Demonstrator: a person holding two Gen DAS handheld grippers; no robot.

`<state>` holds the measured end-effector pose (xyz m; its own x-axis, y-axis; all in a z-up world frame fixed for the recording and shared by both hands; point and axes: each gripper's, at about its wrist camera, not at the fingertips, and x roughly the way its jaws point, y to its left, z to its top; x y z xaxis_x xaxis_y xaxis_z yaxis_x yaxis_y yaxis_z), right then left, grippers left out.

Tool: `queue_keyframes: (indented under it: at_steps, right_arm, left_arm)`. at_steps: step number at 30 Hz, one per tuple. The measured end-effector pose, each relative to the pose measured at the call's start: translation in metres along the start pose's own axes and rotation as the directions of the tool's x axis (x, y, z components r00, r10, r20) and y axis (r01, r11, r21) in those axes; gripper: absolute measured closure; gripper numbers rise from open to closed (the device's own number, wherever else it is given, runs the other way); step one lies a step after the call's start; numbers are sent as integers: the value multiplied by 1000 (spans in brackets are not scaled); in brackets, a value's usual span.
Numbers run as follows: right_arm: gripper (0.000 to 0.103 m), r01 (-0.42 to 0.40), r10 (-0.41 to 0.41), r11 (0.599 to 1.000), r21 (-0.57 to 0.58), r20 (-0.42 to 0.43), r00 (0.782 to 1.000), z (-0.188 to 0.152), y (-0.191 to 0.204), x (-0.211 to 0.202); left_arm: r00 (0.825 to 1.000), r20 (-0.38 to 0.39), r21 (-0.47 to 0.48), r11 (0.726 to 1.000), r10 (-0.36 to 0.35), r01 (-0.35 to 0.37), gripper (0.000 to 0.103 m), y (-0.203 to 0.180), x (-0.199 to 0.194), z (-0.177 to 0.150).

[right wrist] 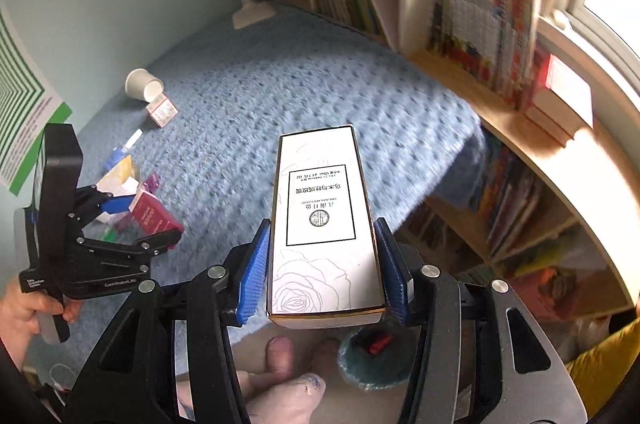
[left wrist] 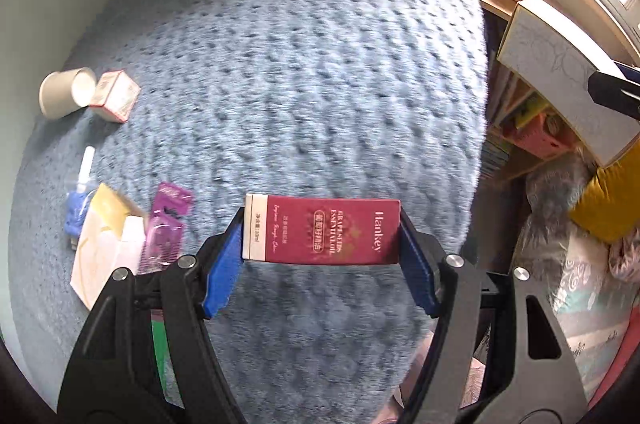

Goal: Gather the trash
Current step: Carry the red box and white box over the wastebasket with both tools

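My left gripper (left wrist: 322,236) is shut on a dark red carton (left wrist: 328,230), held crosswise by its two ends over the blue bedspread (left wrist: 300,64). The right wrist view shows that left gripper (right wrist: 140,220) at the left, with the red carton (right wrist: 154,216) in it. My right gripper (right wrist: 322,264) is shut on a tall white perfume box (right wrist: 320,216) printed with a rose; that white box (left wrist: 556,76) shows at the right edge of the left view. A paper cup (left wrist: 66,92) lies on its side beside a small pink-white box (left wrist: 116,96).
More litter lies on the bed at the left: a yellow-white packet (left wrist: 106,240), a purple sachet (left wrist: 168,224), a small tube (left wrist: 86,164). Wooden bookshelves (right wrist: 480,36) line the bed's far and right sides. A small bin (right wrist: 372,356) stands on the floor below, next to bare toes (right wrist: 280,352).
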<state>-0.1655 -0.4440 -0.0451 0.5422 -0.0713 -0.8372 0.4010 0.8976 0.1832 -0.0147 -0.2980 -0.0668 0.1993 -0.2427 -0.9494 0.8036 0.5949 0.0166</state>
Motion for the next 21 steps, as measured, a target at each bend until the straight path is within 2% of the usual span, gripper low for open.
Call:
queue_keyframes:
  at_steps: [7, 13, 21]
  right_arm:
    - [52, 63, -60, 984, 168, -23, 998, -80, -63, -34]
    - [52, 98, -82, 951, 294, -68, 994, -145, -109, -45]
    - [52, 115, -63, 899, 422, -136, 989, -205, -145, -35]
  left_arm:
    - [997, -25, 195, 978, -67, 71, 36, -110, 8, 2]
    - [993, -91, 365, 925, -82, 110, 36, -190, 26, -17]
    - [982, -173, 504, 850, -72, 151, 36, -256, 53, -41]
